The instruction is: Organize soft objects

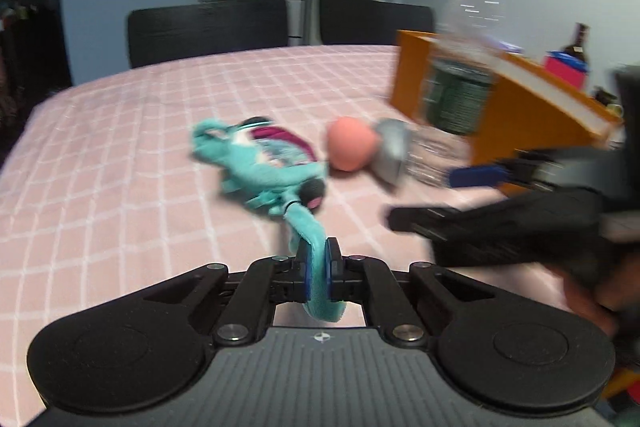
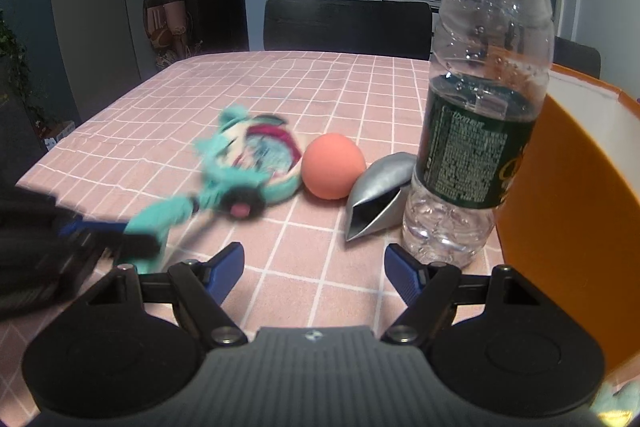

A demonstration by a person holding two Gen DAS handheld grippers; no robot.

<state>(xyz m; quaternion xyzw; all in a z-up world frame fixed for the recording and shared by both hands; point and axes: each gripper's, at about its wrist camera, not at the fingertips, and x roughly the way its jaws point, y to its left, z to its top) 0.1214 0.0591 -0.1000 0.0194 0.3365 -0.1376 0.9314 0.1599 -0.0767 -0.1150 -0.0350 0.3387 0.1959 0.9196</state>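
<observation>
**Left gripper pinching teal plush by its tail; right gripper spread and empty**

1. My left gripper (image 1: pixel 318 263): blue pads pressed together on a thin teal limb of the plush toy (image 1: pixel 260 163). Grip is on a strap-like end, not the body.

2. My right gripper (image 2: pixel 314 267): jaws spread wide, nothing between them, low over the tablecloth (image 2: pixel 280 87) and facing the ball and bottle.

3. Plush toy: teal fleece with a magenta and white patch and a small dark round part. It lies near the middle of the table, left of the ball. Judged light, limp and floppy; held by the limb, the body should dangle and swing. A firmer hold would be across the stuffed torso.

4. Ball (image 2: pixel 333 166): coral-pink, matte, smooth, round; just right of the plush. Looks like foam, so likely light and squashy. It may roll; take it across its widest part.

5. Silver scoop (image 2: pixel 380 195): shiny, tapered, hollow; looks rigid. Between ball and bottle.

6. Water bottle (image 2: pixel 486 107): clear ribbed plastic, dark green label, white cap, upright; hard and easily tipped.

7. Orange box (image 2: pixel 568 195): stiff-walled, pale inside, at the far right; likely the container for the soft items.
</observation>
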